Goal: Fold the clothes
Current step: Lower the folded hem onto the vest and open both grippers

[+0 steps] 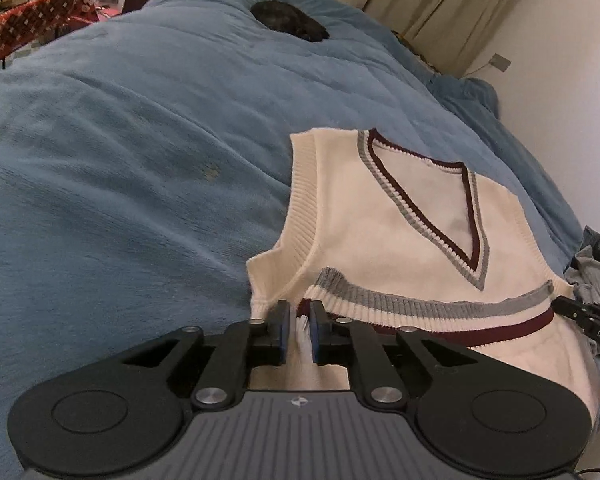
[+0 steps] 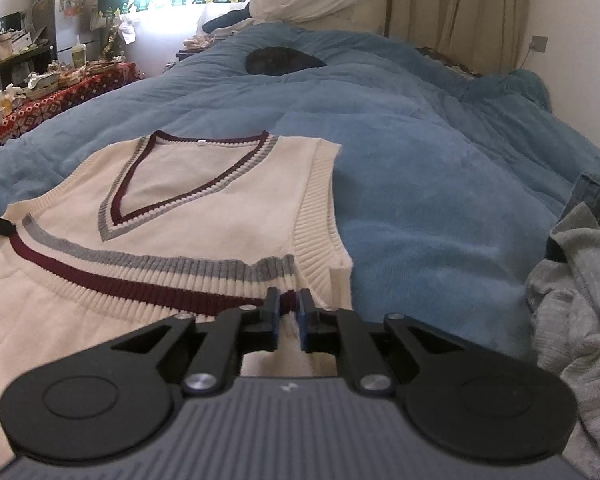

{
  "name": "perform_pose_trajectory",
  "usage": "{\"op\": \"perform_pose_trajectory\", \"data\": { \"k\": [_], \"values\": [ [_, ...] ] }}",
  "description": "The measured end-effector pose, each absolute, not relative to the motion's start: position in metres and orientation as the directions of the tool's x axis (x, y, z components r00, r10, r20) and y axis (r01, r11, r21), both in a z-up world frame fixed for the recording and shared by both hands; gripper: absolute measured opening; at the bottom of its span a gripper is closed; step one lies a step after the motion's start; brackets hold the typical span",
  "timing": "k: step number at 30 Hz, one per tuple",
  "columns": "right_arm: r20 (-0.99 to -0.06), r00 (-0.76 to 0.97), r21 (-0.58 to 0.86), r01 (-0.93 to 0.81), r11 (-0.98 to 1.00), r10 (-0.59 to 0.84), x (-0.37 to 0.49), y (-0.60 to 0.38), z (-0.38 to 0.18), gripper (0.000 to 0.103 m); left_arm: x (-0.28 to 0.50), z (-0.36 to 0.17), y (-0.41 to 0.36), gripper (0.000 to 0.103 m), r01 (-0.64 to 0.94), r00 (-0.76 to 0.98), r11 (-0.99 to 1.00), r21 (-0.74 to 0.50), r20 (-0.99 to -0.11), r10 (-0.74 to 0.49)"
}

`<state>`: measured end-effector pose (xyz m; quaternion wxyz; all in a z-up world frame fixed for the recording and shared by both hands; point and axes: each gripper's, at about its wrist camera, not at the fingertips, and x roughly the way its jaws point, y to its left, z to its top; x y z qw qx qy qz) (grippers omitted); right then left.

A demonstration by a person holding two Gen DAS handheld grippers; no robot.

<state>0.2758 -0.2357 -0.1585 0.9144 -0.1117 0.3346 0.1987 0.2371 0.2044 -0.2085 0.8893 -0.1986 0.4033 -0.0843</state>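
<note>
The vest lies on the bed, hem doubled up towards its neckline; the left gripper and right gripper each pinch a hem corner, jaws closed on knit, keeping the fold even.

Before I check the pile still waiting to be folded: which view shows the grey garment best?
The right wrist view: the crumpled grey garment fills its right edge, lying on the blue blanket beside the cream vest. The left wrist view shows only a small grey corner at its right edge, behind the right gripper's tip.
</note>
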Motion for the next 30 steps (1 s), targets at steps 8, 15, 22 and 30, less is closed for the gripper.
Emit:
{"op": "perform_pose_trajectory", "data": {
  "k": [8,15,22,30],
  "values": [
    [-0.62,0.727,0.022,-0.361,0.932,0.296,0.217,-0.284,-0.131,0.027,0.177,-0.181,0.219,0.024,-0.021,0.69,0.913,-0.408,-0.667,-0.282],
    [-0.653,0.7,0.081,-0.313,0.946,0.288,0.16,-0.308,-0.145,0.035,0.134,-0.188,0.202,0.032,-0.032,0.703,0.94,-0.339,-0.676,-0.22],
    [-0.655,0.696,0.16,-0.254,0.954,0.295,0.138,-0.327,-0.163,0.036,0.111,-0.192,0.209,0.032,-0.045,0.717,0.938,-0.343,-0.665,-0.209],
    [-0.652,0.691,0.213,-0.229,0.95,0.312,0.132,-0.329,-0.168,0.036,0.084,-0.192,0.215,0.032,-0.09,0.729,0.918,-0.387,-0.654,-0.204]
  ]
}}
